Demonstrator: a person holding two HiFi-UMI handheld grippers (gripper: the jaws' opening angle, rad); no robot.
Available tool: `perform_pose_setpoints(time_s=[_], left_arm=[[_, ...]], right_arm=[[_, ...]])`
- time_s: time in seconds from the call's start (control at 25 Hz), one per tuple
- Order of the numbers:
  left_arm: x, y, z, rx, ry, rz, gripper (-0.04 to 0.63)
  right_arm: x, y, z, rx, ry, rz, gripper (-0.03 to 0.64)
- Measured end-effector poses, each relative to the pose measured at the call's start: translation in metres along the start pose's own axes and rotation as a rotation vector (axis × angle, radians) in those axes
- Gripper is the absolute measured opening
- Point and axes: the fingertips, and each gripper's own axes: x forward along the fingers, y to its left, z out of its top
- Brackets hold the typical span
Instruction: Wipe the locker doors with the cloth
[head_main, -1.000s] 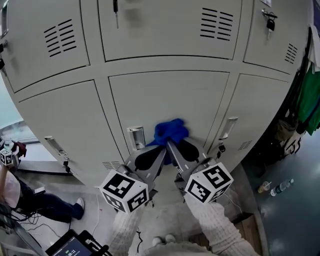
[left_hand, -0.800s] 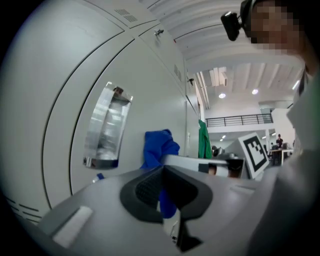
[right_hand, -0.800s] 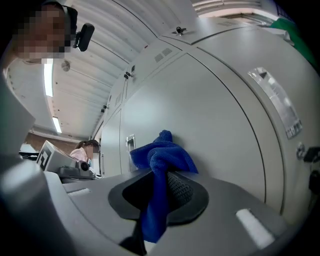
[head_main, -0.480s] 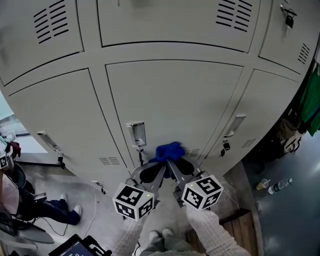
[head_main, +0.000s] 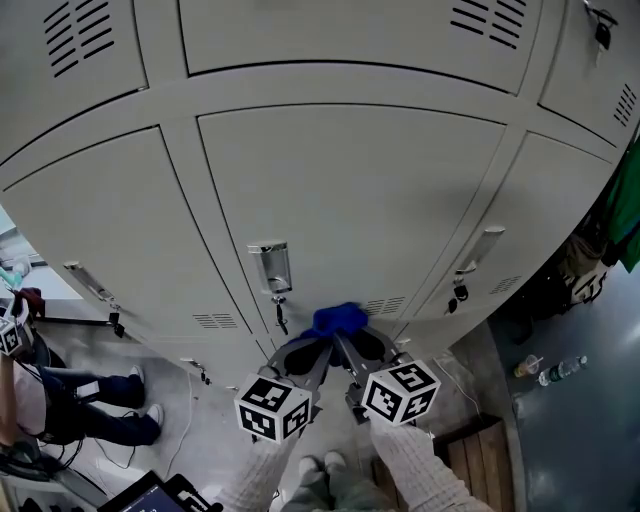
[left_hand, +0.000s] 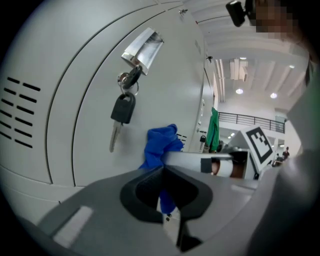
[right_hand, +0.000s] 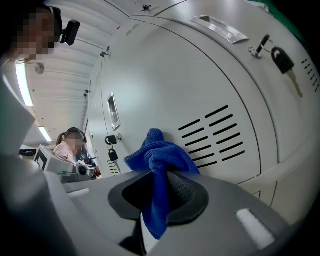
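A bunched blue cloth (head_main: 337, 319) presses against the lower edge of the middle grey locker door (head_main: 360, 190), beside its vent slots (head_main: 384, 305). Both grippers hold it together. My left gripper (head_main: 322, 339) comes in from the lower left, and its jaws are shut on the cloth (left_hand: 160, 142). From the lower right, my right gripper (head_main: 347, 338) is shut on the same cloth (right_hand: 161, 159), whose tail hangs down between the jaws. In the left gripper view the gripper (left_hand: 162, 170) sits below a hanging key (left_hand: 121, 112). In the right gripper view the gripper (right_hand: 160, 176) sits in front of the vent slots (right_hand: 212, 135).
The door's latch handle (head_main: 270, 267) with its key (head_main: 281, 312) is just left of the cloth. The neighbouring door's handle (head_main: 480, 248) is to the right. A seated person (head_main: 60, 400) is at the lower left. Green clothing (head_main: 628, 210) and bottles (head_main: 560, 368) are at the right.
Both grippers have slid the cloth down the middle door, from beside the latch handle to the vent slots at its lower edge. The head view has dropped with them.
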Motion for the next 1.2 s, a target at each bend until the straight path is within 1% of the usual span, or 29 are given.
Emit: perform_pose_setpoints(time_s=[0.12,0.2,0.28,0.36,0.52,0.88,1.04,1.12,1.2], left_arm=[[0.001,-0.001,0.0,0.013,0.02,-0.007,0.006],[-0.001,-0.005,0.006,0.028,0.007,-0.013,0.006],[-0.003,-0.014,0.021,0.061,-0.021,-0.028,0.006],[-0.005,-0.026,0.043,0.105,-0.056,-0.05,0.006],[-0.011,-0.058,0.096,0.201,-0.153,-0.109,0.006],[-0.016,-0.114,0.192,0.426,-0.309,-0.223,0.008],[-0.02,-0.132,0.237,0.496,-0.386,-0.248,0.008],[-0.021,-0.139,0.258,0.516,-0.419,-0.254,0.008],[-0.021,-0.144,0.273,0.53,-0.433,-0.263,0.008]], right_arm=[[0.0,0.0,0.0,0.006,0.006,-0.002,0.058],[-0.004,0.003,0.007,0.012,-0.01,0.006,0.057],[-0.012,0.007,0.023,0.003,-0.049,0.014,0.057],[-0.021,0.012,0.046,-0.016,-0.097,0.02,0.057],[-0.043,0.022,0.102,-0.065,-0.216,0.036,0.057],[-0.076,0.049,0.223,-0.24,-0.426,0.06,0.057],[-0.087,0.061,0.272,-0.3,-0.506,0.073,0.057],[-0.091,0.063,0.293,-0.32,-0.528,0.073,0.057],[-0.094,0.062,0.308,-0.328,-0.538,0.06,0.057]])
